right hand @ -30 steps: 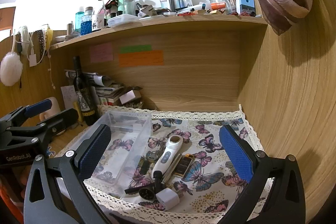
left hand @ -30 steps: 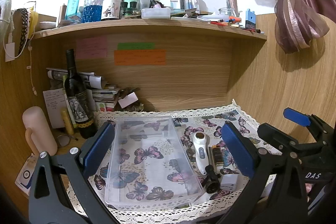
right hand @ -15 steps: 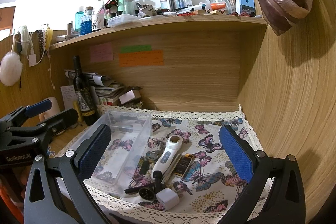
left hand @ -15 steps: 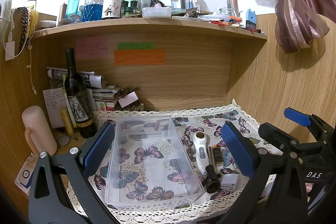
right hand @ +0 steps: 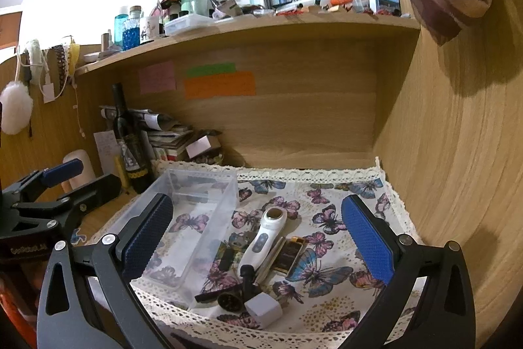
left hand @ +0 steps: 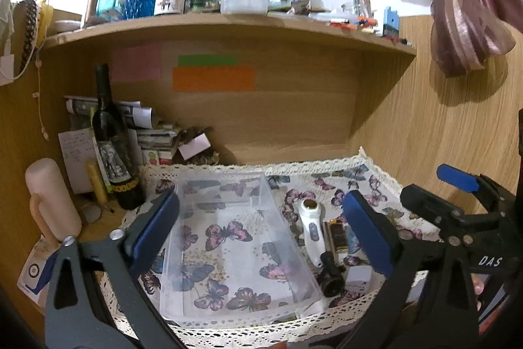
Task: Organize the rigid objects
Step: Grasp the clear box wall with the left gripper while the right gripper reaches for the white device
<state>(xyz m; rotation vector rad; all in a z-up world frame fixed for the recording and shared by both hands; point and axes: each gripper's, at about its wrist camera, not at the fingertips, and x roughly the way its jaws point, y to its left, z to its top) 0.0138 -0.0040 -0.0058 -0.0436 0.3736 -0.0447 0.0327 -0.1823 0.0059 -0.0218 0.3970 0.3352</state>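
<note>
A clear plastic bin (left hand: 235, 237) (right hand: 186, 218) sits empty on the butterfly cloth. To its right lie a white handheld device (left hand: 310, 228) (right hand: 263, 237), a gold-and-black lighter (left hand: 338, 234) (right hand: 291, 254), a small black tool (left hand: 330, 273) (right hand: 243, 278), a white cube adapter (left hand: 358, 278) (right hand: 263, 309) and a black comb-like piece (right hand: 210, 295). My left gripper (left hand: 261, 234) is open and empty, held above the bin. My right gripper (right hand: 258, 237) is open and empty, held above the loose items.
A dark wine bottle (left hand: 112, 146), a pink cylinder (left hand: 52, 198) and a stack of papers (left hand: 153, 133) crowd the back left. A shelf (left hand: 228, 25) full of bottles runs overhead. Wooden walls (right hand: 457, 169) close the right side and back.
Nothing has visibly moved; both grippers hold about the same pose, with a slight camera shake in the left view.
</note>
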